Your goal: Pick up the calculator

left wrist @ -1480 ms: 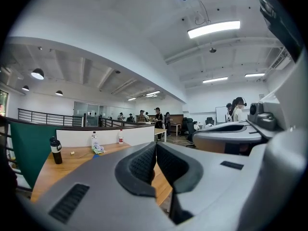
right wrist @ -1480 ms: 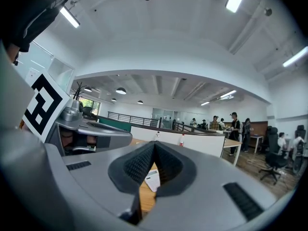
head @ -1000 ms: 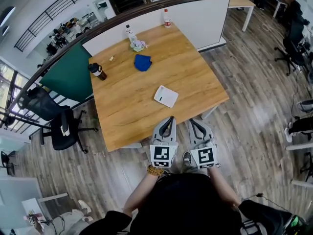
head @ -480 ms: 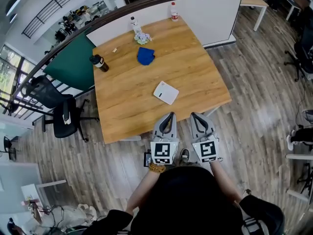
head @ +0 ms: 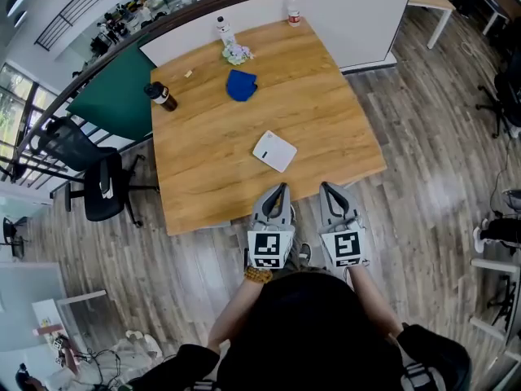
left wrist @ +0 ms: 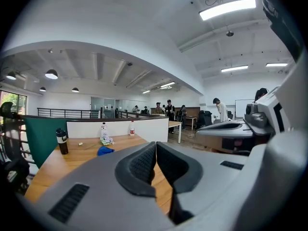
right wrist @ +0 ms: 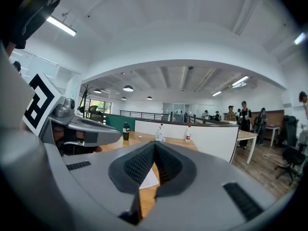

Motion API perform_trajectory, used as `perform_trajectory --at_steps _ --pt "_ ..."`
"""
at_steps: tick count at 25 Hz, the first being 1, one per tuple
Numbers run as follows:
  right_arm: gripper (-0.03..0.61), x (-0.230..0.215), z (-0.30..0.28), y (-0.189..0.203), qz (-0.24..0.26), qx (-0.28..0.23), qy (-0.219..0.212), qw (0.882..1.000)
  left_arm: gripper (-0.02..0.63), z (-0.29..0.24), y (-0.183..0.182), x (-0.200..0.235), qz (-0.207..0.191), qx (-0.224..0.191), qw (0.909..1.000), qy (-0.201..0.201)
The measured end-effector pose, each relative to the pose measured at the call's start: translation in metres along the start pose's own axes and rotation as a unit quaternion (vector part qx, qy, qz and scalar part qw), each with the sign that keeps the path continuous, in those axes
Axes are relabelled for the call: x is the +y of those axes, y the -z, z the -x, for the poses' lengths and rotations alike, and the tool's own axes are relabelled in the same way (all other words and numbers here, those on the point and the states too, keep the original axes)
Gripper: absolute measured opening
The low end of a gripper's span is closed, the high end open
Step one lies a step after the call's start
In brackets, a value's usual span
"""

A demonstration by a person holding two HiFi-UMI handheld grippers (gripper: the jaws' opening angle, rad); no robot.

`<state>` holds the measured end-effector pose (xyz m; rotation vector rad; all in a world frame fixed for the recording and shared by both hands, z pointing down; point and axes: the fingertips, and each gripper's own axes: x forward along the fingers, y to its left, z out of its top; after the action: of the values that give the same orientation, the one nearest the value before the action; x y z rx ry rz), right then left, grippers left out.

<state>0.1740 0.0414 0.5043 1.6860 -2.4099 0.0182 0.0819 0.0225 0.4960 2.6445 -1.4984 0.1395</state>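
**While both grippers hang short of the near edge: desk and contents**

1. Desk point(head: 317, 112): square, light wood top, standing on a wood-plank floor.
2. White partition point(head: 350, 15): runs along the desk's far edge.
3. Green panel point(head: 114, 96): stands against the desk's left side, at the far end.
4. Office chair point(head: 102, 187): black, on the floor left of the desk, apart from it.
5. Left gripper point(head: 278, 187): grey, marker cube at the rear. It is held just off the desk's near edge with its tip at the edge. The jaws are pressed together with nothing between them.
6. Right gripper point(head: 329, 186): same build, just beside the left one and parallel to it. The jaws meet at the tips and hold nothing.
7. Calculator point(head: 274, 151): white, flat and rectangular. It lies slightly askew on the near half of the desk, ahead of both grippers and untouched by either.
8. Blue cloth point(head: 241, 85): crumpled, on the far half of the desk.
9. Dark bottle point(head: 160, 96): upright near the left edge.
10. Clear bottle point(head: 225, 31): upright at the far edge, with a small pale bundle point(head: 238, 53) just beside it.
11. Red-capped bottle point(head: 293, 9): upright at the far edge, against the partition.
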Motion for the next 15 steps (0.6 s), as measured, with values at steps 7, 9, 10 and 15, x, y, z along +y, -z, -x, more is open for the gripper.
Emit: perform_trajectory --at_steps 7,9,10,15 --pt "0.006 -0.022 -0.023 -0.004 0.009 0.01 0.007 1.0 0.025 -0.033 -0.008 0.007 0.008 -0.007 0.9999 0.008" --pt "0.006 -0.026 -0.033 -0.008 0.011 0.009 0.01 1.0 0.025 -0.04 -0.007 0.014 0.009 -0.004 0.9999 0.007" --pt "0.006 -0.028 -0.037 -0.01 0.012 0.008 0.011 1.0 0.025 -0.044 -0.007 0.018 0.011 -0.003 0.9999 0.006" --pt "0.006 -0.037 -0.062 -0.016 0.022 0.016 0.01 1.0 0.025 -0.065 -0.01 0.034 0.019 -0.005 0.9998 0.002"
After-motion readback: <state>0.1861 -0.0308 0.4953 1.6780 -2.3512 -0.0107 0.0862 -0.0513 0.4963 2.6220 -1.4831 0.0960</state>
